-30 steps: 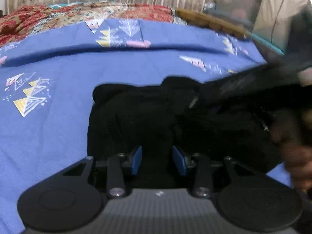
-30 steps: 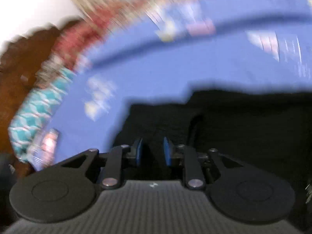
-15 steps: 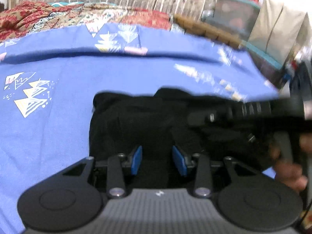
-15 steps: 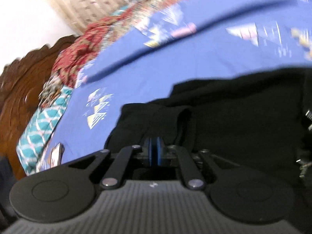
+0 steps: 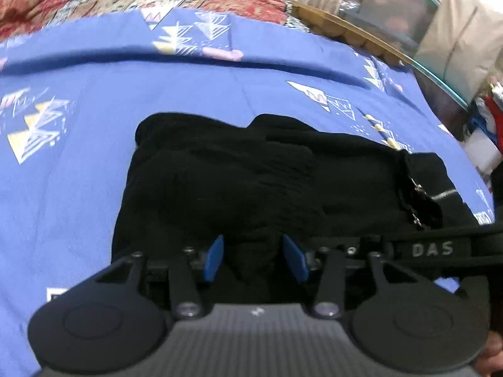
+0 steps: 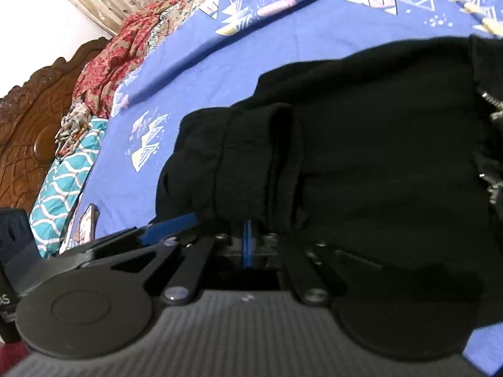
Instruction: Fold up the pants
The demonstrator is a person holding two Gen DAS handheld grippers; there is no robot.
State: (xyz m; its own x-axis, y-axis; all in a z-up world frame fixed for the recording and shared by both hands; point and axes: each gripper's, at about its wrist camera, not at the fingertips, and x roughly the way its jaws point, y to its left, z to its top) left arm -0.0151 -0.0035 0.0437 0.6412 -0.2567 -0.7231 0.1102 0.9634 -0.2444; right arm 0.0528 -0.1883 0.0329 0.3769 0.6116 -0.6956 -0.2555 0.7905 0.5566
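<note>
Both wrist views low and close over the black pants (image 5: pixel 239 176) (image 6: pixel 361 144), facing across the blue bedsheet (image 5: pixel 69 188) (image 6: pixel 195 75); both shared.

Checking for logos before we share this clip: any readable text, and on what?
"DAS": pale letters on the black body of the right gripper, seen in the left wrist view.
"AS": cut-off letters on the black part of the left gripper at the left edge of the right wrist view; smaller print beneath is too blurred to read.
No text shows on the pants or the bedsheet.
</note>
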